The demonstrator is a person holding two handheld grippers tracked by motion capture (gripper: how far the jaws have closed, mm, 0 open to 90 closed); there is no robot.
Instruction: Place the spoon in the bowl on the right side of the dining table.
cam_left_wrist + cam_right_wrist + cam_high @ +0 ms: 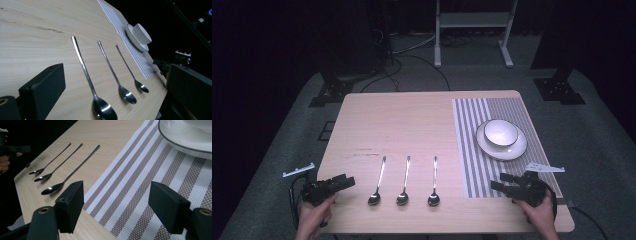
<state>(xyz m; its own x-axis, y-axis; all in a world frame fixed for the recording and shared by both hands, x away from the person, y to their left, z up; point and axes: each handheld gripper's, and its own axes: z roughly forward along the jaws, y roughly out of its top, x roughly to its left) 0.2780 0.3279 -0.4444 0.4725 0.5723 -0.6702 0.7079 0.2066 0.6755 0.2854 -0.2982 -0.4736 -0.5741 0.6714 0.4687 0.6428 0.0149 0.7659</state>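
high view: left gripper (346, 181) at 8 o'clock and right gripper (498, 181) at 4 o'clock, both wide and empty; three spoons (402, 197) lie between them. left gripper view: spoons (104, 110) ahead between spread jaws. right gripper view: jaws gape over striped placemat (140, 185); spoons (52, 188) at 10 o'clock.

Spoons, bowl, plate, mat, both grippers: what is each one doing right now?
Three spoons: flat on table, side by side, untouched.
Bowl: upright on plate.
Plate: on striped mat.
Left hand-held gripper: open, empty.
Right hand-held gripper: open, empty, over mat.
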